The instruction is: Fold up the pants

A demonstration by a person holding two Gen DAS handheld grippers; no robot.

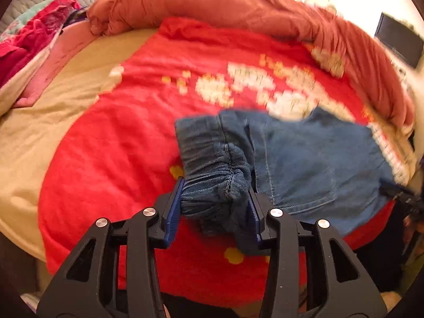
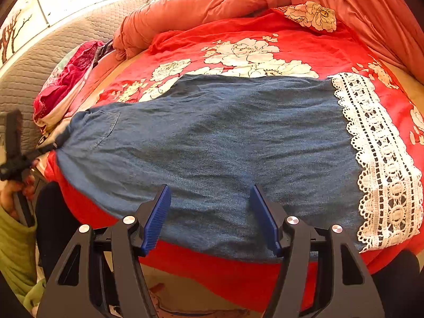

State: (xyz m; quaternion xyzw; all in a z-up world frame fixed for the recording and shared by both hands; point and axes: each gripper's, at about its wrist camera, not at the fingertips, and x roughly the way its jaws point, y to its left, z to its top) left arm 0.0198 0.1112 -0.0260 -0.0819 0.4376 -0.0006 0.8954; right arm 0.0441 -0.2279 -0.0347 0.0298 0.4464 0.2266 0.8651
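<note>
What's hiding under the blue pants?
Under the pants lies the red flowered blanket, showing all around their edges. The part beneath the denim is covered, so anything there is hidden.

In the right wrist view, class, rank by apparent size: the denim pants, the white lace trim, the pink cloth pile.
1. denim pants
2. white lace trim
3. pink cloth pile, though it lies farther away.

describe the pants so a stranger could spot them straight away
On the bed, a red floral blanket covers the middle. The pants lie across its near edge, the only blue denim there, with white lace at one end and the waistband clamped in the left gripper.
</note>
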